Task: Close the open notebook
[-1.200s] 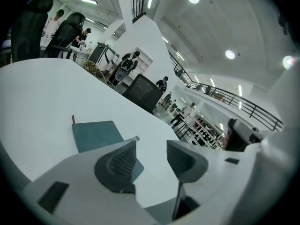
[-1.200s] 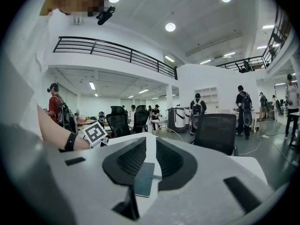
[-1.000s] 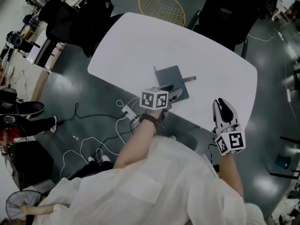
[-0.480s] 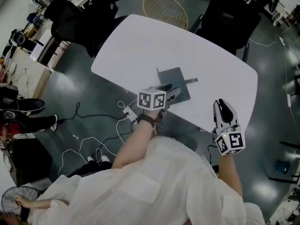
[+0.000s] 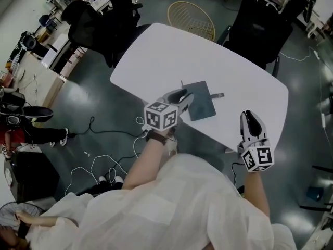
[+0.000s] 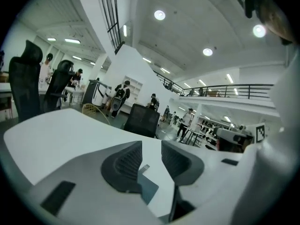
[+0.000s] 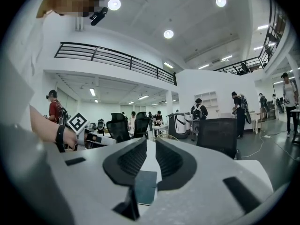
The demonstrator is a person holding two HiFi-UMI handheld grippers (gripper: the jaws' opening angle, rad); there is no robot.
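Notebook point(image 5: 202, 107): lies flat on the white table point(image 5: 156, 51), just right of the head view's centre and close to the table's near edge. Its dark cover faces up and it looks closed. A small grey strip point(image 5: 218, 95) juts from its upper right side.

Left arm: the bare forearm runs from the white sleeve at lower centre up toward the near table edge, with a dark band point(image 5: 156, 137) on the wrist. The left gripper point(image 5: 183, 96) points to the upper right, slightly downward. Its tips are at the notebook's left edge, and whether they touch it cannot be told from the head view. In the left gripper view the jaws are closing, with a clear gap between them. Nothing is in that gap; only the table top and a corner of the notebook show beyond it.

Right arm: held out at the lower right of the head view. The right gripper point(image 5: 250, 117) points up-frame and level, its tips showing against the near table edge, well apart from the notebook. In the right gripper view the jaws stand narrowly apart and grasp nothing, and the notebook shows through the slit.

Surroundings: a dark chair point(image 5: 263, 27) stands at the upper right. Cables point(image 5: 99, 160) trail on the floor at the lower left.
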